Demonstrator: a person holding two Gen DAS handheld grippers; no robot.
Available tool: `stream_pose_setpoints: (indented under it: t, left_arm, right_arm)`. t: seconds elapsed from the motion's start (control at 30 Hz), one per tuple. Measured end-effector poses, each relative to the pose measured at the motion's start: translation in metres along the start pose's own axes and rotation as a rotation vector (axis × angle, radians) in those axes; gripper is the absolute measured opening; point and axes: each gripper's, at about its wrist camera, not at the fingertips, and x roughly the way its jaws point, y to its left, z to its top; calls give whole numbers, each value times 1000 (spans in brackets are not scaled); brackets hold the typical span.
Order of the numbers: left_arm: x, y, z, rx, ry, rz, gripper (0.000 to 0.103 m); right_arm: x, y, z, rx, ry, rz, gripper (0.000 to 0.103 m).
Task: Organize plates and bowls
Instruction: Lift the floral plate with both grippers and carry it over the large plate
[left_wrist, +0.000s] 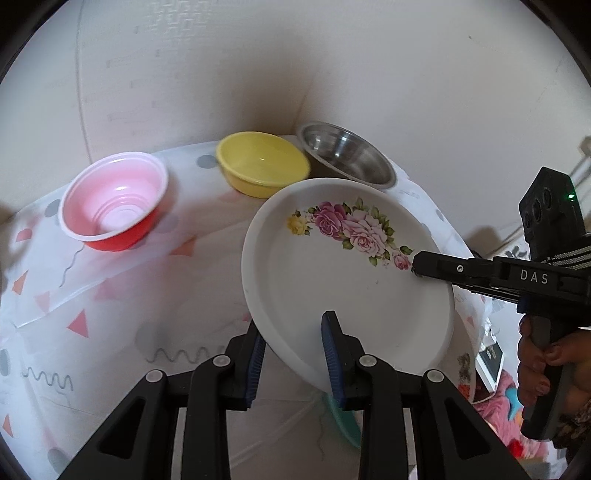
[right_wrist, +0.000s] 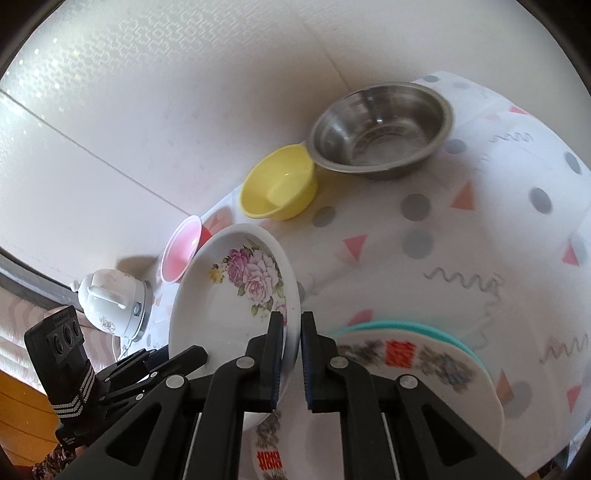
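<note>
Both tools grip one white rose-printed plate (left_wrist: 343, 280), held tilted above the counter (left_wrist: 122, 295). The left tool (left_wrist: 293, 334) is clamped on the plate's near rim, one blue ribbed pad under it and one on its inner face; the right tool (right_wrist: 292, 334) has its narrow jaws closed on the opposite rim, and in the left view it shows as a black bar reaching in from the right edge, with a hand (left_wrist: 543, 365) on its handle. The plate is smooth, glossy and shallow with a raised lip. Behind it, on a translucent cloth printed with grey dots, pink triangles and squiggles, stand three bowls in a row: a ridged red bowl (left_wrist: 114, 206) with a white inside, a plain yellow bowl (left_wrist: 262, 162) and a dull steel bowl (left_wrist: 347, 155) (the yellow and steel rims nearly touch). Only the right view shows a white floral kettle (right_wrist: 110, 302) beyond the red bowl and a stack of plates (right_wrist: 421, 358), patterned over teal, below the lifted plate.
</note>
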Motion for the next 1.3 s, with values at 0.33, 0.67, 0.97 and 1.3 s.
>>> stream_pose_setpoints:
  t: [0.33, 0.67, 0.97, 1.3]
  left_arm:
    - [5, -38, -10, 80, 31, -39, 30]
    - [33, -71, -25, 136, 113, -77, 30]
    - [47, -84, -36, 160, 182, -69, 30]
    - [53, -90, -39, 162, 233, -55, 30]
  right_arm:
    - [-36, -28, -31, 84, -42, -21, 10]
    - [-57, -65, -68, 187, -58, -47, 10]
    - [-54, -86, -88, 260, -39, -53, 10]
    - [-50, -94, -96, 299, -22, -61, 10]
